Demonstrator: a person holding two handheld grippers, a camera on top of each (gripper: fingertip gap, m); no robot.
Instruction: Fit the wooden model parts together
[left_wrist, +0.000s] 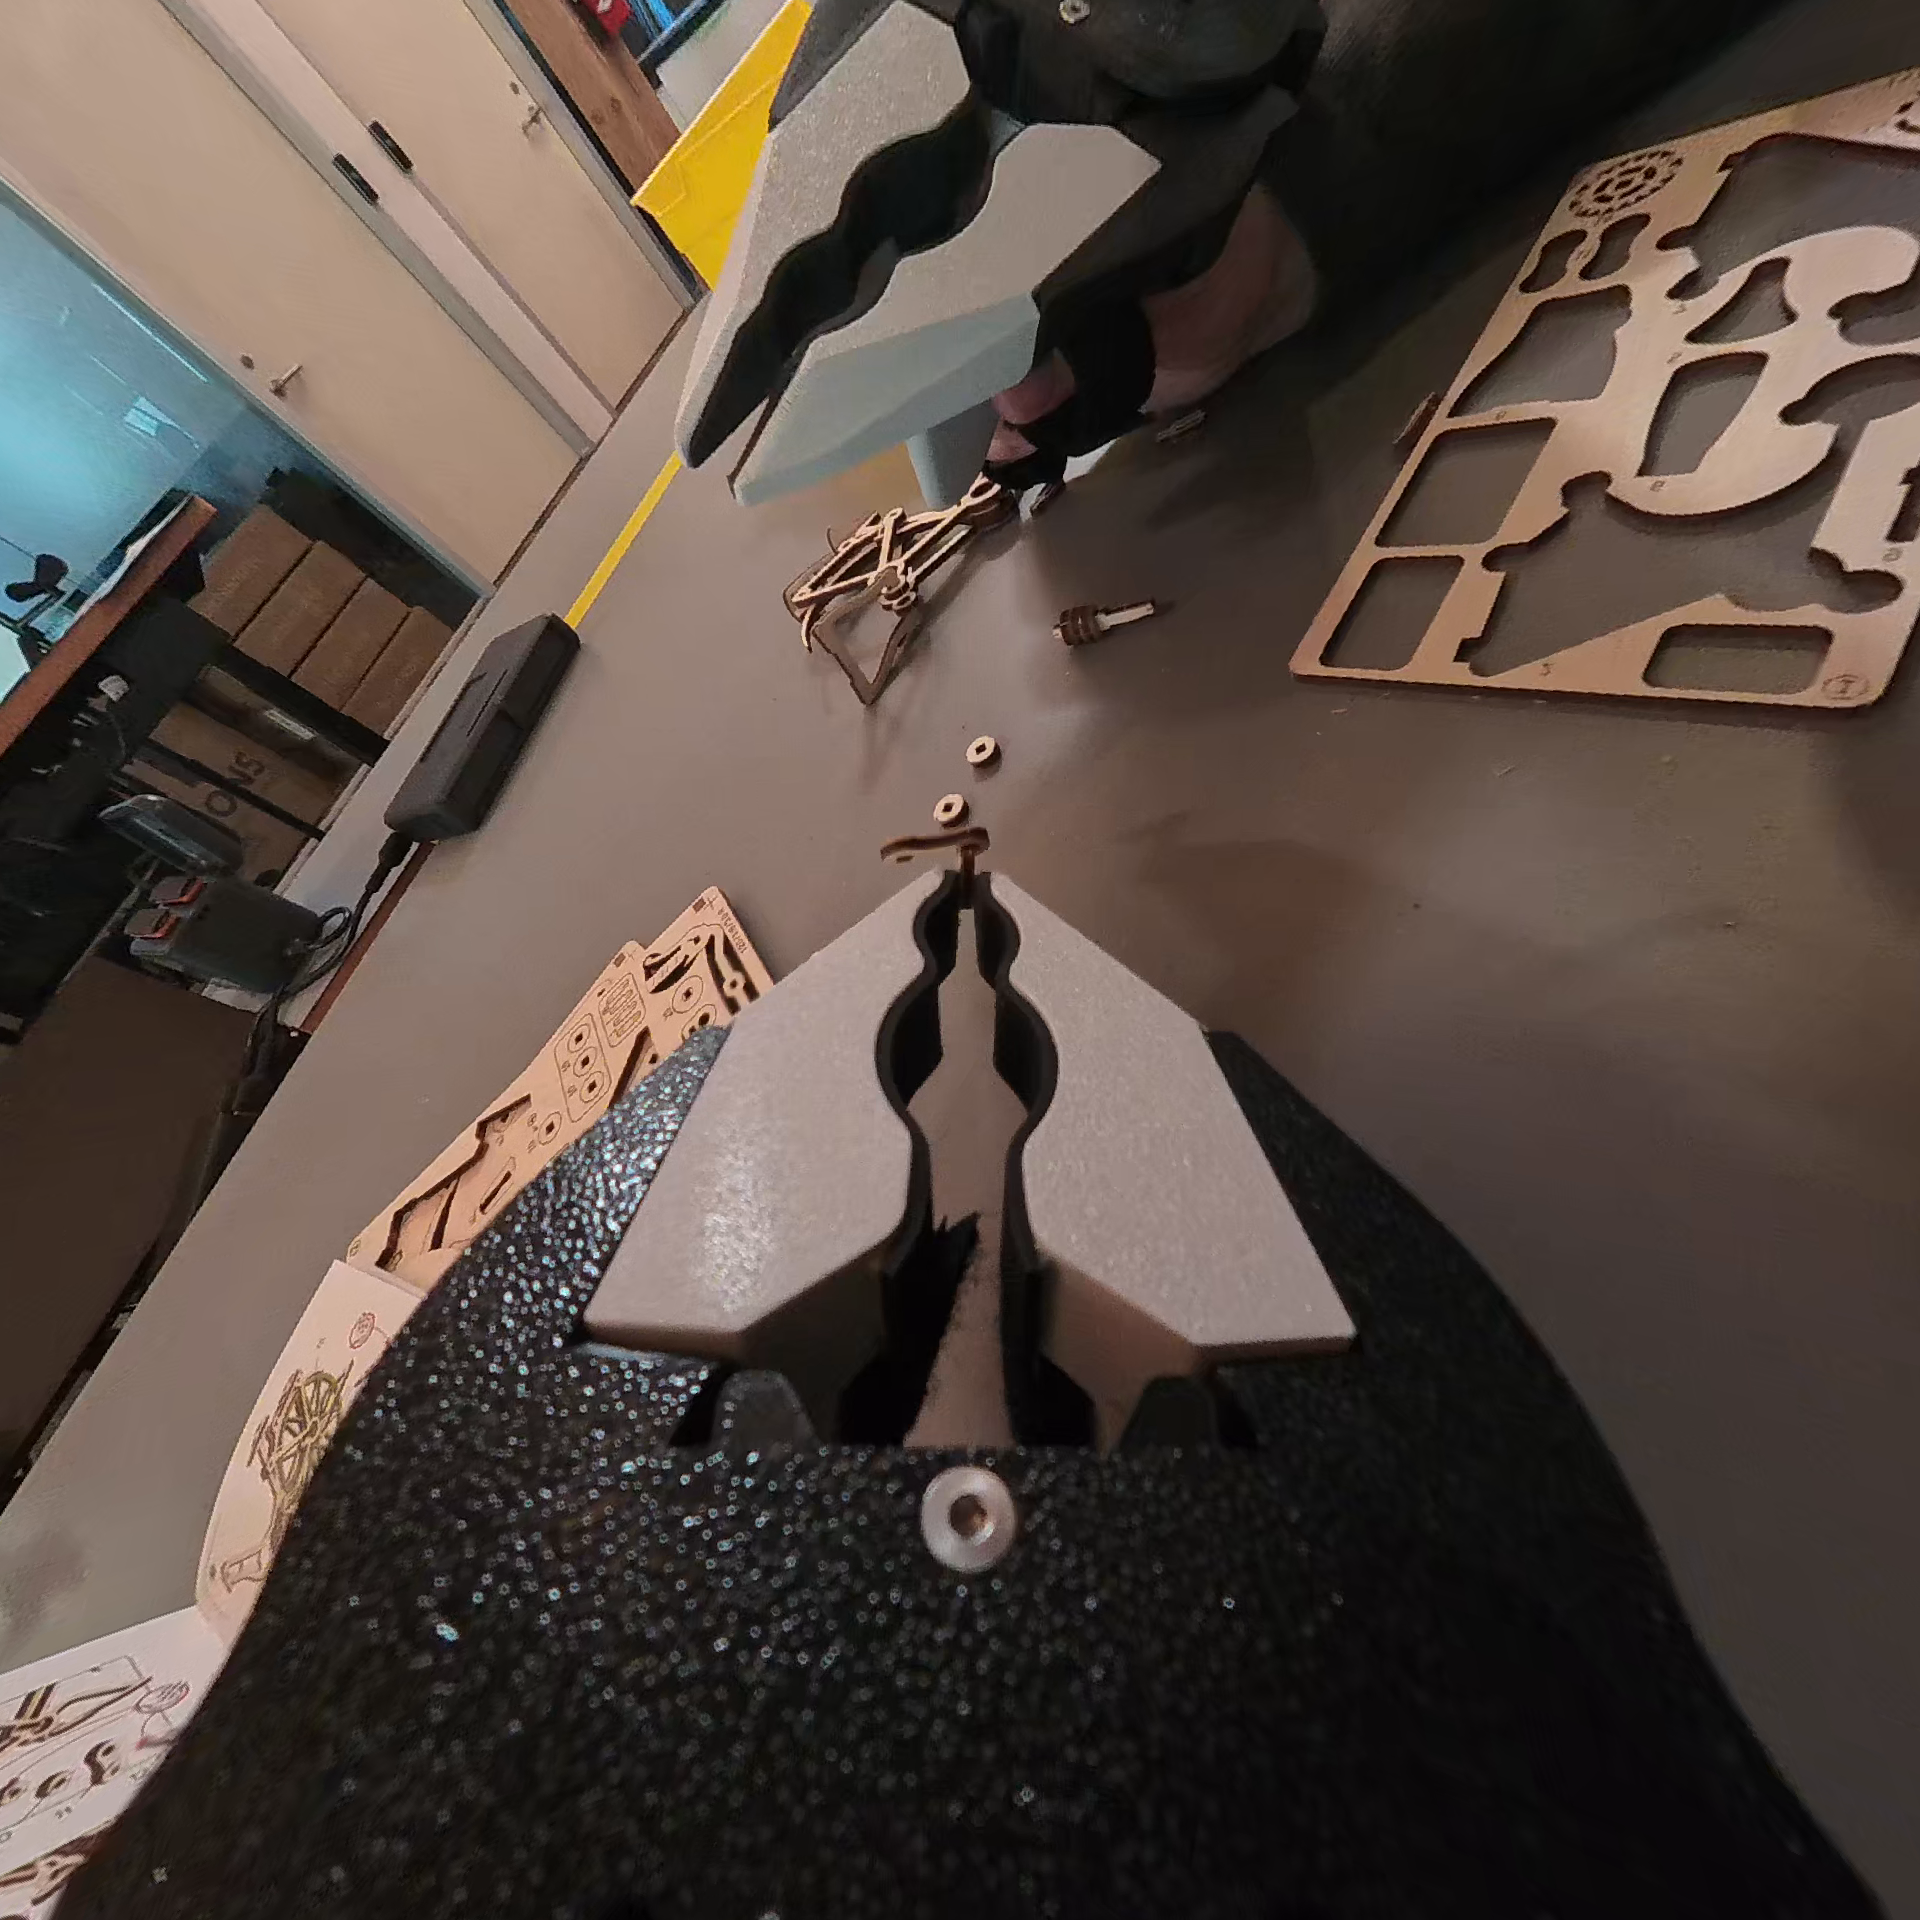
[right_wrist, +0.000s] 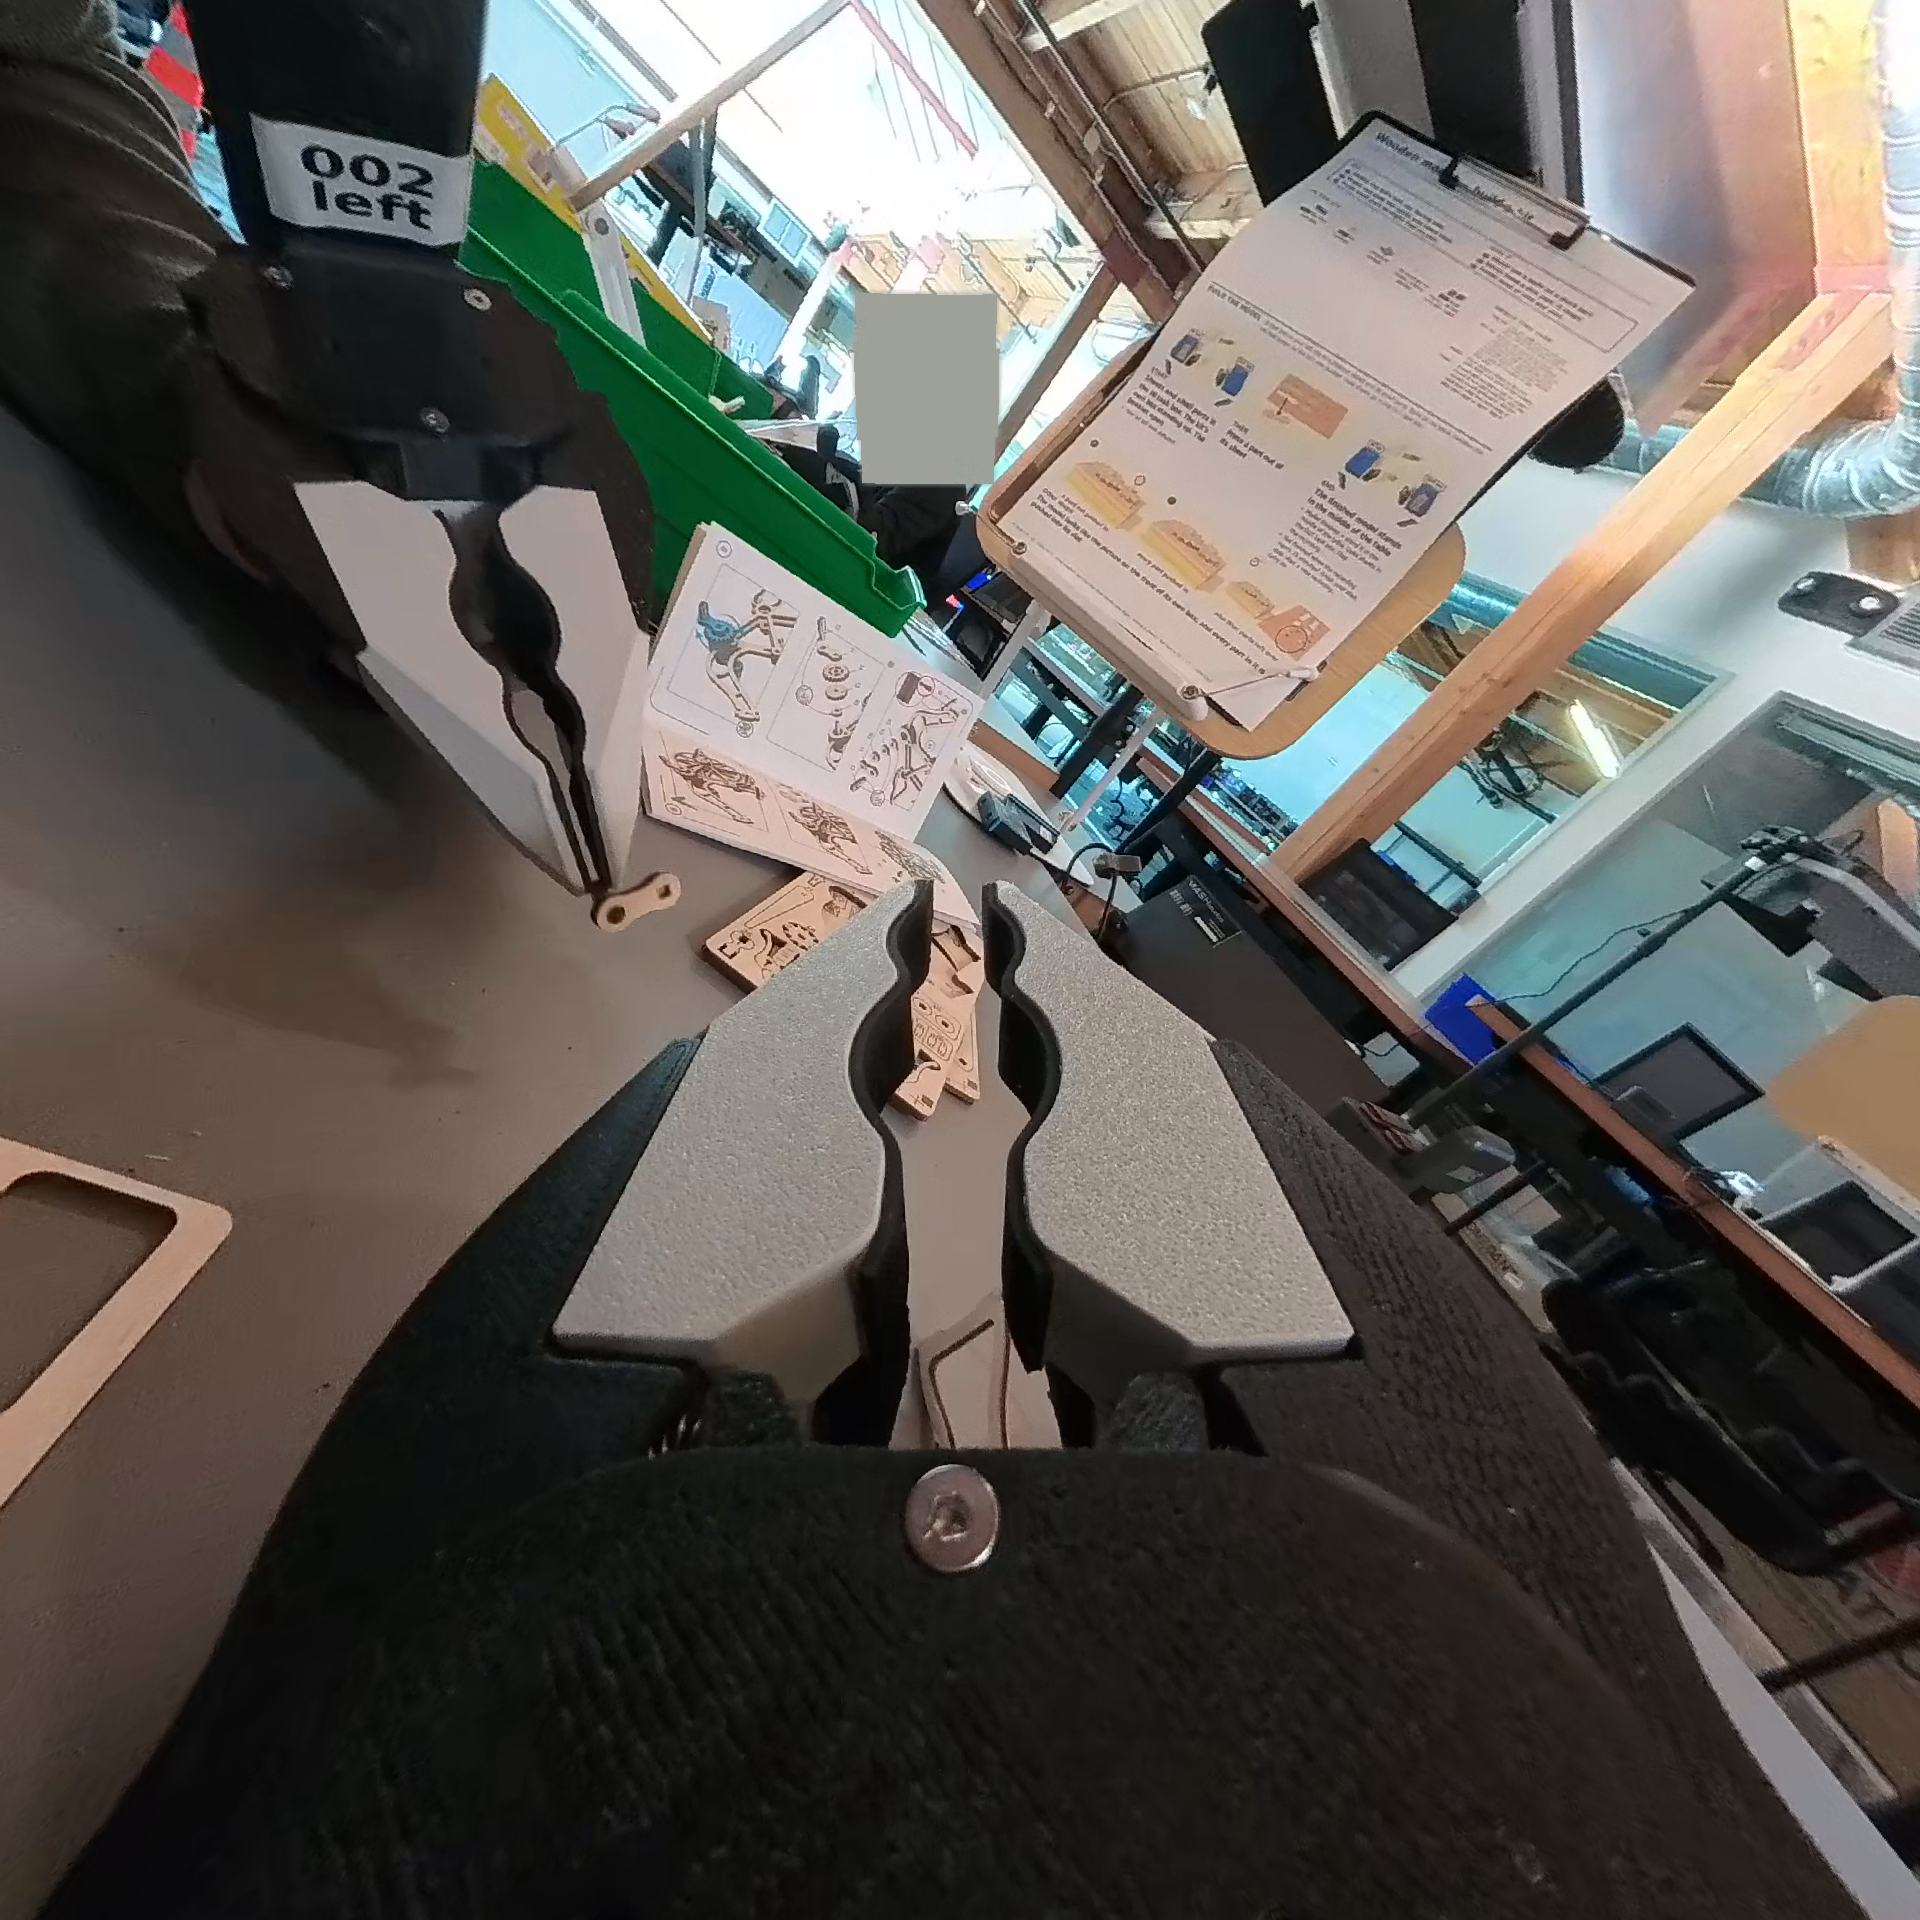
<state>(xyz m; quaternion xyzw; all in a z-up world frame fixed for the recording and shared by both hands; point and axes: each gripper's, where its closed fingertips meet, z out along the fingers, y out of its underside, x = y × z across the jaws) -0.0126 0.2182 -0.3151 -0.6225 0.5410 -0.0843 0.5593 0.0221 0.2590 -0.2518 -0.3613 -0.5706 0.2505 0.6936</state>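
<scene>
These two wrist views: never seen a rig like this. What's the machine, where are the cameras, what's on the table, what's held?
There is no robot here. A person holds a two-finger gripper in each hand, and each gripper carries a camera looking forward along its fingers.

In the left wrist view, the left gripper is shut on a small wooden link. The same link shows in the right wrist view. The right gripper is slightly open and holds nothing.

On the grey table lie a half-built wooden frame, two small rings, a peg, a punched-out wooden sheet and an instruction booklet.
</scene>
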